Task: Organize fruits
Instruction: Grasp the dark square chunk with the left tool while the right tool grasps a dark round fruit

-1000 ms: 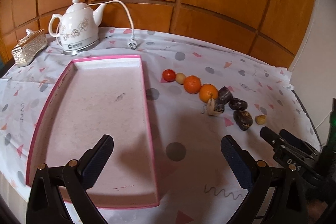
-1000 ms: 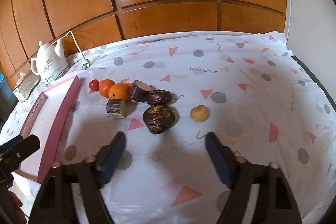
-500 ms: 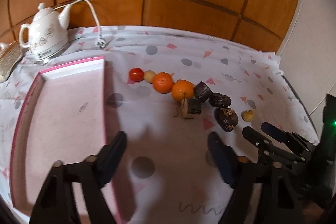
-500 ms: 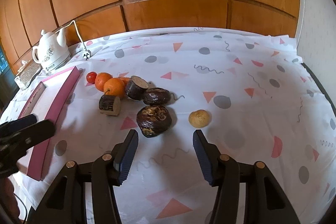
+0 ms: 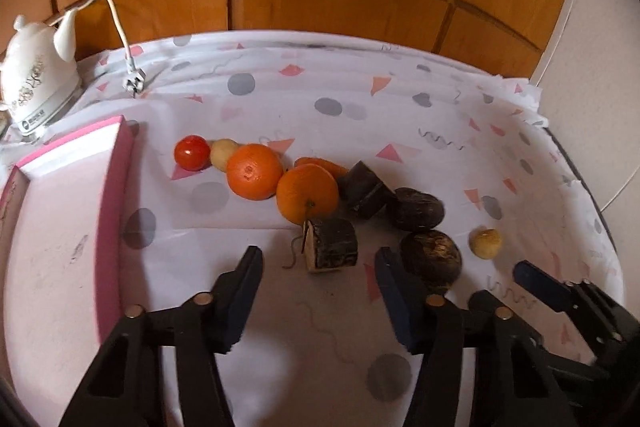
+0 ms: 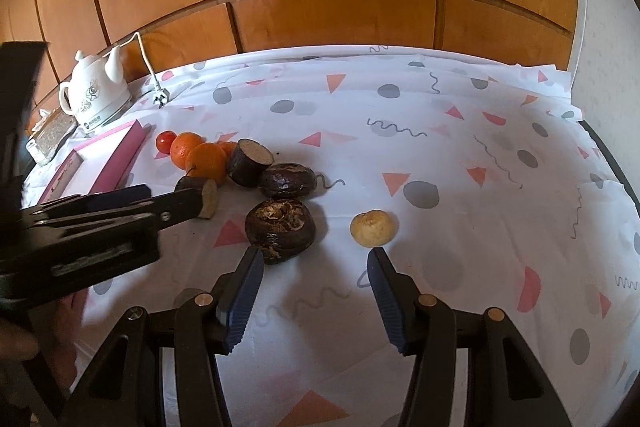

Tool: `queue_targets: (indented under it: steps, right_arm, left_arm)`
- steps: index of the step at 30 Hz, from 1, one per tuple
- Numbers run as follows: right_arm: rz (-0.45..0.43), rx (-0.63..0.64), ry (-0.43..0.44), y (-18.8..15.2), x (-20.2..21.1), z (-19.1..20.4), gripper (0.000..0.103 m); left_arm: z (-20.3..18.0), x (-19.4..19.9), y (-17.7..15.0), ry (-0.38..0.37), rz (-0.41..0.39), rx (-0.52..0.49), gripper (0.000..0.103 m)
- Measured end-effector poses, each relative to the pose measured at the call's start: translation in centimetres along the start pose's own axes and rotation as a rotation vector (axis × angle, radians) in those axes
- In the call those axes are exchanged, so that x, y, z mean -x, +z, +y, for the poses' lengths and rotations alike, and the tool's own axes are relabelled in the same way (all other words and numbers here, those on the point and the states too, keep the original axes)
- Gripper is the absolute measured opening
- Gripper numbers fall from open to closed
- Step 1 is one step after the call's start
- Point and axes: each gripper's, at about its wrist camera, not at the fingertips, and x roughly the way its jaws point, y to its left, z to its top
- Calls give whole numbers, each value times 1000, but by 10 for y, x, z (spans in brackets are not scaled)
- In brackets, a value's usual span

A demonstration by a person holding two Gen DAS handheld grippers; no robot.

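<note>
Now the fruits sit in a loose line on the dotted tablecloth [image 5: 320,339], none of them yet in the pink tray [image 5: 52,227]. We have our left gripper [image 5: 320,291] lined up on the cut dark chunk [image 5: 331,243], which lies just ahead of the fingertips and a little between them; its jaws have just been closing, yet they grip nothing, so they stand parted and empty. Just beyond that chunk sit two oranges [image 5: 307,191], a pale small fruit and a red tomato [image 5: 191,152] off to the left finger's side, with the tray further that way. To the right finger's side lie the dark wrinkled fruits [image 5: 431,256].

Our right gripper [image 6: 316,287] hangs with fingers parted and empty too. One dark wrinkled fruit [image 6: 280,230] is just ahead of its left finger, and the small tan fruit [image 6: 373,228] just ahead of its right finger.

We judge this to be the reach for a first pick. Next the left should ease forward until the chunk lies squarely between the pads, then clench and carry it to the tray.
</note>
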Motion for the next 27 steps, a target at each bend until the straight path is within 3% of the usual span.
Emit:
queue_targets:
  steps: [10, 11, 14, 27]
  right_arm:
    - [1, -8, -4, 1, -6, -5, 55]
    - [0, -7, -2, 1, -7, -5, 55]
    - [0, -4, 2, 2, -7, -3, 55]
    - [-7, 26, 60, 10, -16, 11, 55]
  left_arm:
    - [5, -18, 0, 10, -9, 49, 53]
    - [5, -20, 1, 8, -3, 49, 52]
    - [4, -19, -1, -29, -22, 30, 30]
    - [19, 2, -38, 10, -100, 44, 25]
